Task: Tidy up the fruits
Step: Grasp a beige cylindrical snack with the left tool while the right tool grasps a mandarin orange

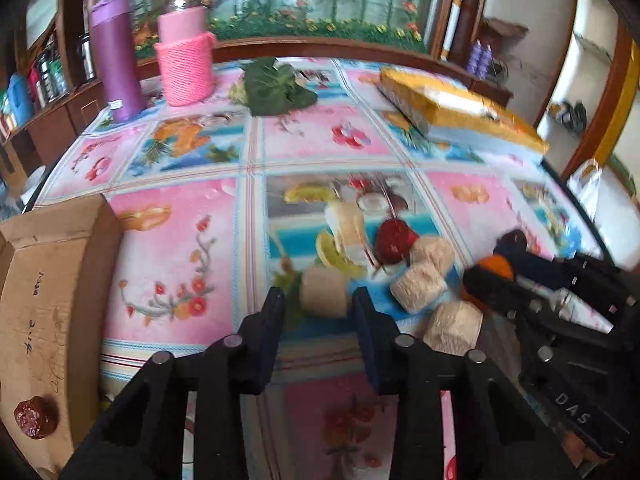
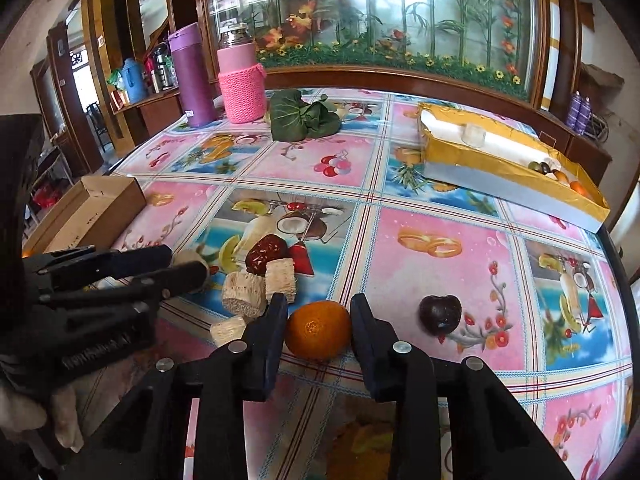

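Orange mandarin is being bracketed by the right hand-held gripper, jaws apart, on the bench. A beige chunk is being framed by the left hand-held gripper, also apart. Dark plum sits at 3 o'clock of the mandarin.

Glass-fronted wooden cabinet – painted bamboo – behind a fruit-print tablecloth.
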The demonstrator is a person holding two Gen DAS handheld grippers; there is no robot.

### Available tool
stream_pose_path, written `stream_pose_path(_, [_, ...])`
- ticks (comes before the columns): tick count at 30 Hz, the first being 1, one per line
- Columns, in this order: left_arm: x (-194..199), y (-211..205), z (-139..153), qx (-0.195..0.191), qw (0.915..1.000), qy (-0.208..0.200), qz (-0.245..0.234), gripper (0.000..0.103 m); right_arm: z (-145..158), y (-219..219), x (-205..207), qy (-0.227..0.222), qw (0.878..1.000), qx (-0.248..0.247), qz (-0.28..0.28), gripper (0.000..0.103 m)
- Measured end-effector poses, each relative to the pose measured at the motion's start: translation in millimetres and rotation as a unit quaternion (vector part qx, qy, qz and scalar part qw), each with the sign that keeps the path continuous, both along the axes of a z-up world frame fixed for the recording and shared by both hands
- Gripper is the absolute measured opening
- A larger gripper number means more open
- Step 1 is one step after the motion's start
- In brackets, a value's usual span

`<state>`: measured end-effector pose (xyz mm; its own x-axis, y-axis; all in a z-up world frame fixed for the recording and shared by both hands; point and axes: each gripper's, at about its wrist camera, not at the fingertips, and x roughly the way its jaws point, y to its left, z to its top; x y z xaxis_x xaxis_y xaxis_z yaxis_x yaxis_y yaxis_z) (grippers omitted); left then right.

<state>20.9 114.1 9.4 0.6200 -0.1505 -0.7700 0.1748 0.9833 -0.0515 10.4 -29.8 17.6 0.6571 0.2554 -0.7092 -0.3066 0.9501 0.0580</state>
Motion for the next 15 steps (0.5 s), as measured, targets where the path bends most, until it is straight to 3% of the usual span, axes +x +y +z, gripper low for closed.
stream_pose_path(3, [-3.0, -7.7, 0.6, -0.001, 0.9997, 0.0, -0.023, 0.02, -0.3, 3.5, -3.5, -0.008, 1.0, -0.01, 0.0, 0.034])
stream_pose_path(5, [-3.5, -6.4, 1.6, -0.012, 0.9996, 0.003, -0.027, 0.002, 0.0, 1.6, -3.0, -0.006, 1.0, -0.002, -0.003, 0.034])
stream_pose_path(9, [-14.1, 9.6, 15.2, -0.047, 0.9988, -0.003, -0.013, 0.002, 2.5, -7.0, -2.9, 0.004, 1.0, 0.019, -0.018, 0.034])
stream_pose_path(15, [-25.4, 25.6, 28.5, -0.059, 0.9983, -0.002, 0.001, 0.004, 14.0, -11.8, -16.0, 0.002, 0.999, 0.021, -0.031, 0.034])
